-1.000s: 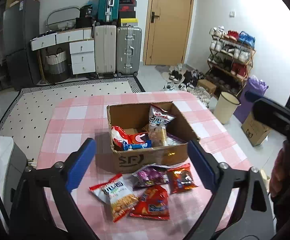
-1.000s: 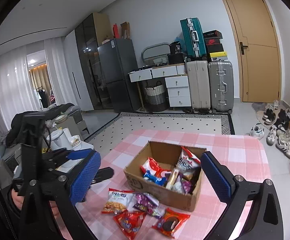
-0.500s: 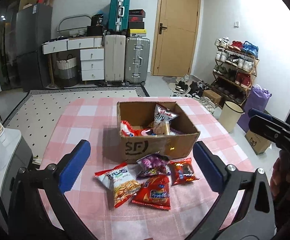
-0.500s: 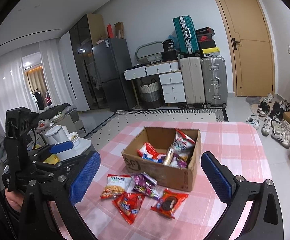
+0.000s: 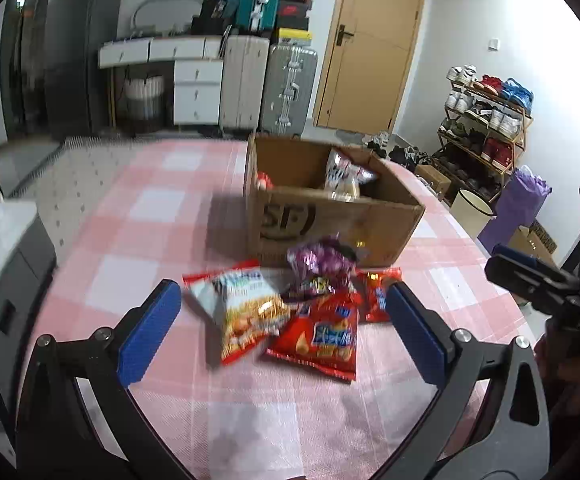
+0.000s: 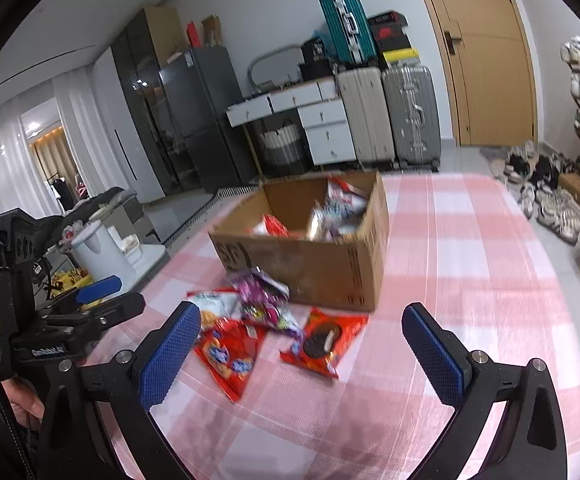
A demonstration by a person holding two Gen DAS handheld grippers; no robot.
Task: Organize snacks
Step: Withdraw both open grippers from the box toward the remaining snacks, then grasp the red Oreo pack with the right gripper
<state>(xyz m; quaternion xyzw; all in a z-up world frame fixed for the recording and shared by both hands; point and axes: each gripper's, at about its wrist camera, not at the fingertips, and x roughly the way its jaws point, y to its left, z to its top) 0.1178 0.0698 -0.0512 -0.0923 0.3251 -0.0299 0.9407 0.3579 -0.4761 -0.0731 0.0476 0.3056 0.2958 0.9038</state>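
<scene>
Near the front of the cardboard box, four snack packets lie on the pink checked tablecloth. Both the left gripper and right gripper hover spread wide, holding nothing. Those bags look light, puffy, crinkly and probably slippery; pinching a sealed edge seems safest.

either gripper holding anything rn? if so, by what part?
Nothing held. Left gripper and right gripper are both open and empty above the snack packets on the table.
</scene>
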